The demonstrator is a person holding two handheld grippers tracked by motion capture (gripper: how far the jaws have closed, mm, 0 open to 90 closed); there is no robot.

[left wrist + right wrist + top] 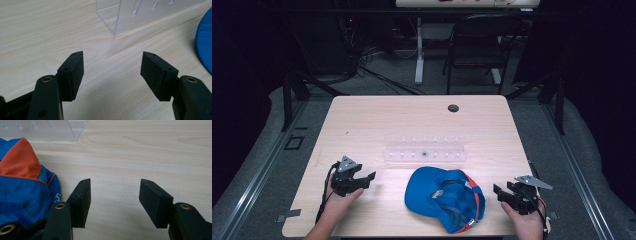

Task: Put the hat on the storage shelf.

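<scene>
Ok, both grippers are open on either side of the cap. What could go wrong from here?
1. The cap lies upside down and floppy, so one-sided pinching by the left gripper or right gripper may just drag it.
2. The clear acrylic rack stands close behind the cap and could get knocked.
3. The cap sits near the table's front edge and might slide off.

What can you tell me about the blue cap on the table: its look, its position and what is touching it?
The blue cap looks like soft fabric, with orange trim and an orange panel seen in the right gripper view. It lies upside down on the wooden table, its hollow inside facing up, its brim pointing left in the high view. It sits near the front edge, just in front of a clear plastic rack. Both grippers are apart from it.
</scene>
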